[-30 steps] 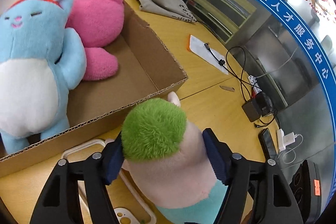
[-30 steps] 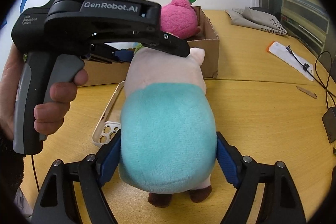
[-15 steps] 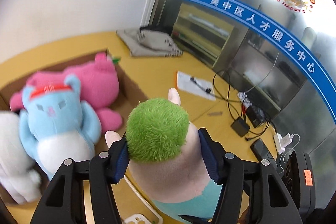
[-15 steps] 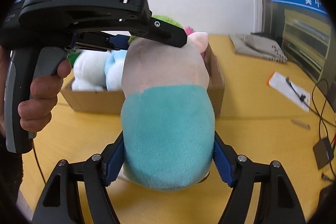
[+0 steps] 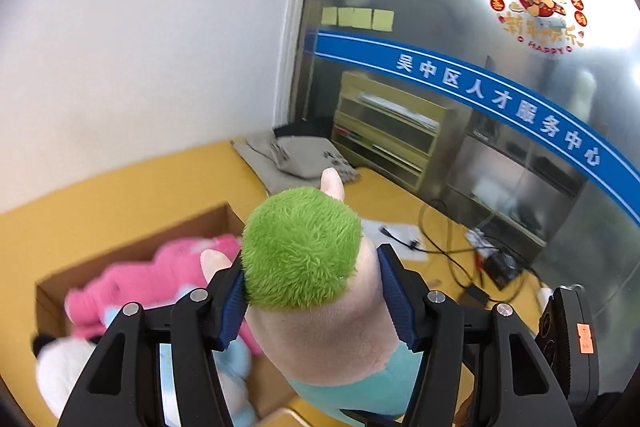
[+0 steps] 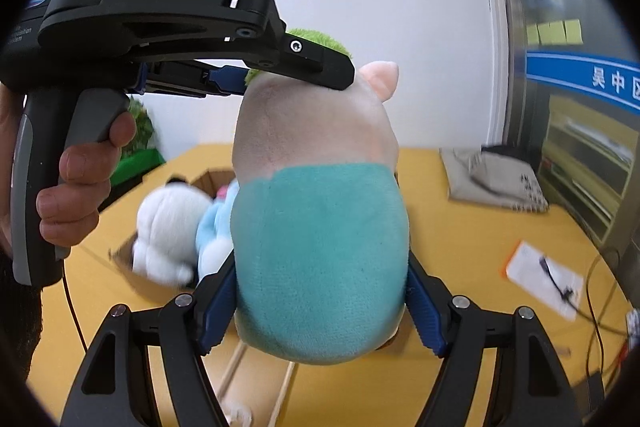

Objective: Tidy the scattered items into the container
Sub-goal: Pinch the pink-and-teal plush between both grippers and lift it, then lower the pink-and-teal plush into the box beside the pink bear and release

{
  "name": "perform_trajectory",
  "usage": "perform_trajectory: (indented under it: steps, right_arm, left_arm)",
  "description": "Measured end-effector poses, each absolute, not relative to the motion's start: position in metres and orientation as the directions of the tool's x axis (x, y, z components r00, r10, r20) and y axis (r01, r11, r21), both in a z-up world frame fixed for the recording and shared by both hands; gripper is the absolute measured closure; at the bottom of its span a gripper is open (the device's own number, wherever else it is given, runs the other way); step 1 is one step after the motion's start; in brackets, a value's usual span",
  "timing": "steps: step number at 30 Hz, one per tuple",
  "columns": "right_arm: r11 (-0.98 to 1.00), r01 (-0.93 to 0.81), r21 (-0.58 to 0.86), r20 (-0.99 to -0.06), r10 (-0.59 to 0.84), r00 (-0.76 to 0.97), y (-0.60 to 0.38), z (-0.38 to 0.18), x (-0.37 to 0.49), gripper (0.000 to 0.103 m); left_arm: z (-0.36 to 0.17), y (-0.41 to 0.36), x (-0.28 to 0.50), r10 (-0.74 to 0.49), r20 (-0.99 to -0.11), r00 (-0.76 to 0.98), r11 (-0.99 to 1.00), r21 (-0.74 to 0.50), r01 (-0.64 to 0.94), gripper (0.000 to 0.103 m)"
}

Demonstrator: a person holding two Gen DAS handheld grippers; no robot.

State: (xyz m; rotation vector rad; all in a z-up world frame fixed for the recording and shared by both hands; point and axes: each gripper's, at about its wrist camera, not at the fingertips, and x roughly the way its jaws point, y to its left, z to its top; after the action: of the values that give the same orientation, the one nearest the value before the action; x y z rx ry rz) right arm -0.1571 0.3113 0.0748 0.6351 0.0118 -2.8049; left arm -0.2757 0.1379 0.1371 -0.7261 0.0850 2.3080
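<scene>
grey folded cloth (image 5: 296, 157) | white paper (image 6: 544, 279), cable on it | charger, perhaps (image 5: 502, 269)

Box (image 5: 132, 251) contents motion-blurred; pink toy (image 5: 160, 279) and white toy (image 6: 168, 227) indistinct. Plush (image 6: 320, 247) hides its own feet and probably part of the box.

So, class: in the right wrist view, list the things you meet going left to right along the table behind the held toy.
White plush → blue plush → pig plush held in front → grey folded cloth → white paper.
</scene>
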Motion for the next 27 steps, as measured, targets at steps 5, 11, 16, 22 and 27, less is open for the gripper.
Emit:
perform_trajectory:
  steps: [5, 11, 16, 22, 27]
  right_arm:
    - [-0.957, 0.284, 0.063, -0.390, -0.286, -0.876, 0.315, 0.069, -0.201, 0.029]
    - [-0.951, 0.292, 0.098, -0.459, -0.303, -0.835, 0.319, 0.018, -0.244, 0.029]
    - [-0.961, 0.251, 0.113, -0.565, -0.270, -0.780, 0.329, -0.024, -0.248, 0.029]
    - [-0.963, 0.229, 0.143, -0.629, -0.267, -0.730, 0.337, -0.033, -0.239, 0.027]
    - [-0.971, 0.228, 0.072, -0.600, -0.225, -0.768, 0.339, -0.006, -0.228, 0.026]
  left_arm:
    - [0.129, 0.139, -0.318, 0.579, -0.534, -0.616, -0.771, -0.114, -0.626, 0.039]
    - [0.061, 0.146, -0.373, 0.552, -0.644, -0.529, -0.786, -0.191, -0.587, 0.039]
    - [0.008, 0.164, -0.385, 0.551, -0.713, -0.434, -0.769, -0.232, -0.596, 0.039]
    - [-0.023, 0.183, -0.398, 0.565, -0.747, -0.350, -0.751, -0.290, -0.593, 0.039]
    - [-0.035, 0.202, -0.399, 0.525, -0.774, -0.353, -0.767, -0.250, -0.591, 0.038]
